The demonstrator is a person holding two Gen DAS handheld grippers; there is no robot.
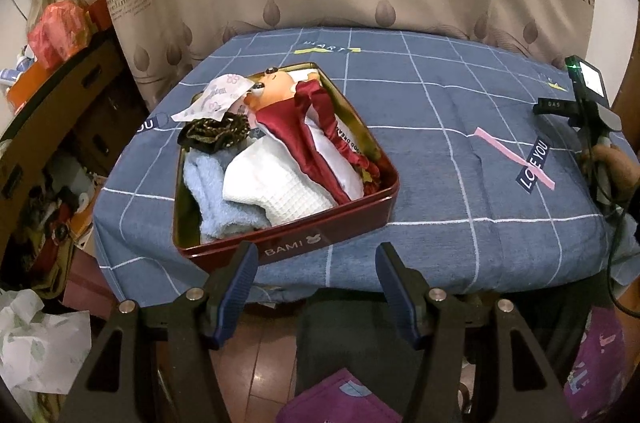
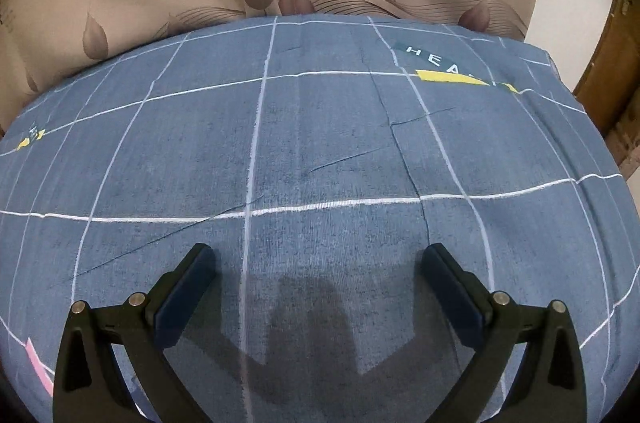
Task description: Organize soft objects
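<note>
On the blue checked bedcover (image 1: 420,127) I have the red tin (image 1: 320,237) sitting toward the left edge, already packed with soft goods. Largest inside: white waffle cloth (image 1: 280,183), limp and light I judge, best pinched at a folded edge. Beside it, light blue towel (image 1: 216,191), plush, bulky, compressible. Dark red satin piece (image 1: 304,139) lies across the white cloth; probably slippery, so grip a bunched fold. Plush toy (image 1: 276,89) at the far end, then the dark scrunchie (image 1: 212,133).

My left gripper (image 1: 316,287) hovers at the tin's near wall, fingers spread, nothing between them. My right gripper (image 2: 318,287) is over bare cover, fingers wide apart, empty.
</note>
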